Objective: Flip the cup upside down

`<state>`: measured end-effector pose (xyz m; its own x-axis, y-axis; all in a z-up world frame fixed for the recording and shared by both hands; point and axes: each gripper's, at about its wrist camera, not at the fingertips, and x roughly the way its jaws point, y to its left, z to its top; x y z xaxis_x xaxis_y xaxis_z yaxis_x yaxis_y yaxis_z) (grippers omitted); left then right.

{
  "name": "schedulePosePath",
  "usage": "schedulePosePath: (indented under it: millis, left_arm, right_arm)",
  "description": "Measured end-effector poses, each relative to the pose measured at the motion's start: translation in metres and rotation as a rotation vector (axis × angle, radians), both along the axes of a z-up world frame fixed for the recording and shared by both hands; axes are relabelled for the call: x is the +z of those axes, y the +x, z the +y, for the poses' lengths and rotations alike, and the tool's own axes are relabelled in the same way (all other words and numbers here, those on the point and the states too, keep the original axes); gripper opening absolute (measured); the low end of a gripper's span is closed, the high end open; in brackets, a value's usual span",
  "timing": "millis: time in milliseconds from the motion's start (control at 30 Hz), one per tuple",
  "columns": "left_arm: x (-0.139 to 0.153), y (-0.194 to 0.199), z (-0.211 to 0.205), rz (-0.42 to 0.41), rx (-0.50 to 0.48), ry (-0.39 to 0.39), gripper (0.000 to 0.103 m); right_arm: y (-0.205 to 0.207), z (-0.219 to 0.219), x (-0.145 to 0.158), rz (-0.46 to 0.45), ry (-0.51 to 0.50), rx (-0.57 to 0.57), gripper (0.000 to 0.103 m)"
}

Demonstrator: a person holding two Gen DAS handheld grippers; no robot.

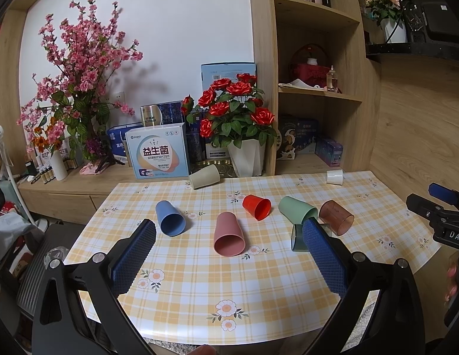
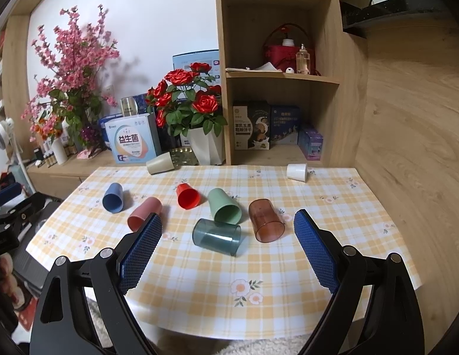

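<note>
Several cups lie on their sides on the checked tablecloth (image 1: 199,281): blue (image 1: 169,218), pink (image 1: 228,234), red (image 1: 256,206), light green (image 1: 297,209), clear brown (image 1: 336,217), clear teal (image 2: 216,236), beige (image 1: 204,176) and white (image 1: 334,176). My left gripper (image 1: 229,236) is open and empty above the near table, the pink cup lying between its fingers in view. My right gripper (image 2: 228,224) is open and empty, with the teal cup lying ahead between its fingers (image 2: 142,251). The right gripper also shows at the right edge of the left wrist view (image 1: 442,213).
A white pot of red roses (image 1: 247,153), boxes (image 1: 158,153) and pink blossom branches (image 1: 78,68) stand on the wooden ledge behind the table. A wooden shelf unit (image 2: 276,74) holds boxes and a red basket. A wooden wall (image 2: 407,118) runs along the right.
</note>
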<state>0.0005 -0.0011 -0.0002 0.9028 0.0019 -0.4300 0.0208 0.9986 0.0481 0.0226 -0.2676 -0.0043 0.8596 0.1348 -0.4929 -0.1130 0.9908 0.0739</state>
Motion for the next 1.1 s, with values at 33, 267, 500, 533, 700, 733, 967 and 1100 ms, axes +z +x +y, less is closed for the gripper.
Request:
schedulePosePath:
  millis: [33, 267, 500, 533, 700, 733, 967, 1100]
  left_arm:
    - [0.0008, 0.0002, -0.0010, -0.003, -0.001, 0.001, 0.097]
    - [0.0033, -0.0016, -0.0030, -0.020, -0.005, 0.010, 0.097]
    - [0.0035, -0.0018, -0.0029, -0.023, -0.007, 0.005, 0.097]
    - [0.0035, -0.0020, -0.0018, -0.023, -0.009, 0.003, 0.097]
    - [0.0039, -0.0025, -0.0001, -0.022, -0.013, -0.001, 0.097]
    - [0.0038, -0.0024, -0.0002, -0.022, -0.013, -0.001, 0.097]
    - [0.0033, -0.0026, -0.0001, -0.022, -0.013, -0.002, 0.097]
    - [0.0033, -0.0026, -0.0002, -0.021, -0.014, -0.001, 0.097]
  right_arm:
    - [-0.0007, 0.0009, -0.0005, 0.000, -0.001, 0.000, 0.088]
    - [-0.0011, 0.0016, -0.0009, -0.002, -0.002, -0.001, 0.088]
    - [-0.0004, -0.0005, 0.0005, -0.004, 0.001, -0.004, 0.088]
    - [-0.0011, 0.0003, 0.0000, -0.005, 0.001, -0.004, 0.088]
    - [-0.0016, 0.0008, -0.0002, -0.005, 0.000, -0.004, 0.088]
    - [-0.0016, 0.0006, -0.0001, -0.005, 0.000, -0.004, 0.088]
    - [-0.0019, 0.0006, -0.0004, -0.006, 0.000, -0.004, 0.088]
    - [-0.0017, -0.0003, 0.0003, -0.006, 0.000, -0.004, 0.088]
